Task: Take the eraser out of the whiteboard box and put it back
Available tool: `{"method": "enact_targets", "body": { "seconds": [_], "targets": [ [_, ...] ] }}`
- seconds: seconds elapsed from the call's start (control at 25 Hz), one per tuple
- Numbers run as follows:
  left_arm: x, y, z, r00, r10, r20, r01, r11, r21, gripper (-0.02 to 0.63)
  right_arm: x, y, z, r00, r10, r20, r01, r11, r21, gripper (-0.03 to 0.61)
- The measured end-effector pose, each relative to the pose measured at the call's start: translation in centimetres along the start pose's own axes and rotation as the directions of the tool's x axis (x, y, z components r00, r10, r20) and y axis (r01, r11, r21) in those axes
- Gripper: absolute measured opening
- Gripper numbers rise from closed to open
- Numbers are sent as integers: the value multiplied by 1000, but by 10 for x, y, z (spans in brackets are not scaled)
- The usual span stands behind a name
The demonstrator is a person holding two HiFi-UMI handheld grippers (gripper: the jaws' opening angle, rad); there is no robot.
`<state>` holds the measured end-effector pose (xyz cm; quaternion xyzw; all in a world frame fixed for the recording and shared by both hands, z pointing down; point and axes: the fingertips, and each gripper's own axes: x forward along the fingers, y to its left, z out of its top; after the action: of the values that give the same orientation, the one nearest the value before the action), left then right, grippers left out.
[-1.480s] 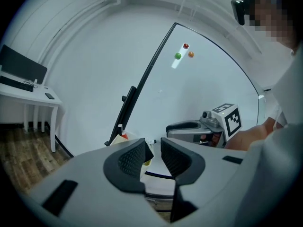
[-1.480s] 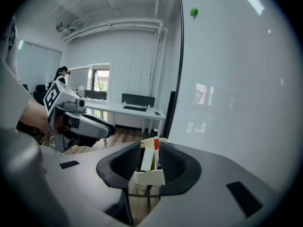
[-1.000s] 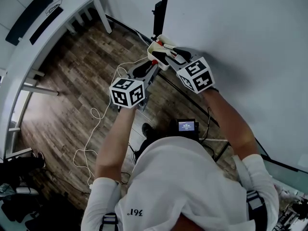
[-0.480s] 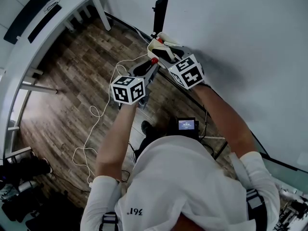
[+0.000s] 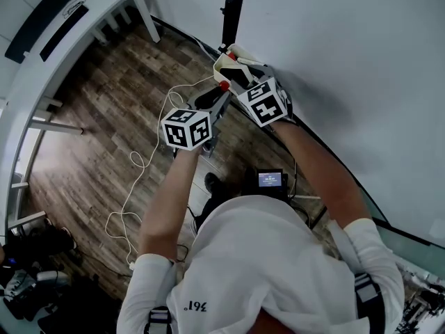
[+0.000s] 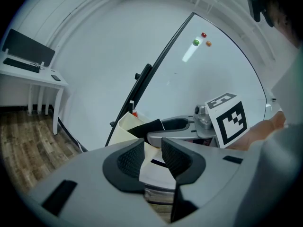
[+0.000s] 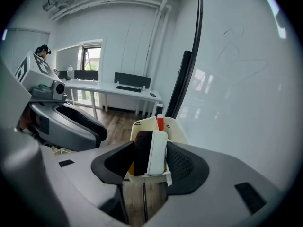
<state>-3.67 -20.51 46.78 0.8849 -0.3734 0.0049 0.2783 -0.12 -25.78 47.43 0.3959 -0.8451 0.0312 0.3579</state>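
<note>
Standing on edge inside the cream plastic whiteboard box (image 7: 176, 130), the white-backed eraser with dark felt face (image 7: 149, 151) is in its container, not lifted. Around it the right tongs (image 7: 150, 157) have just been opening and now stand wide. The eraser is between the jaws, felt toward one pad and white back toward the other, and neither pad is seen pressing. By contrast the left tongs (image 6: 152, 156) stand narrow, with the box's cream wall running between the pads. They are judged to be pinching that wall to steady the box. Progress: eraser in box, grip on it slack. Judgement only: this fits either the end of the put-back or the approach before the lift, and the pictures do not settle which. If it is the put-back, what is left is to draw the right tongs clear and let go of the box. If it is the approach, the whole take-out and return remain. Container: open-topped, set just beside the dark frame of the white whiteboard panel (image 7: 236, 79). Contents: the eraser at the near end fills most of the width. Behind it a red-capped item (image 7: 160, 123), likely a marker, stands upright at the far wall. The rest of the interior is hidden behind the eraser.
</note>
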Motion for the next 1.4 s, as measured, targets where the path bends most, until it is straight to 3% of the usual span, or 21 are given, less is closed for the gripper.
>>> {"method": "enact_targets", "body": {
  "seconds": [0.32,1.4],
  "targets": [
    [-1,-2,-3,1000,-10,-5,10,1000,-16,101,0,-2,1,999,-29,-14,28,999,-40,216],
    [-5,-23,19,998,-43,34,42,999,19,101,-47,-7,14,993,-21,120,25,999,-28,193]
  ]
}}
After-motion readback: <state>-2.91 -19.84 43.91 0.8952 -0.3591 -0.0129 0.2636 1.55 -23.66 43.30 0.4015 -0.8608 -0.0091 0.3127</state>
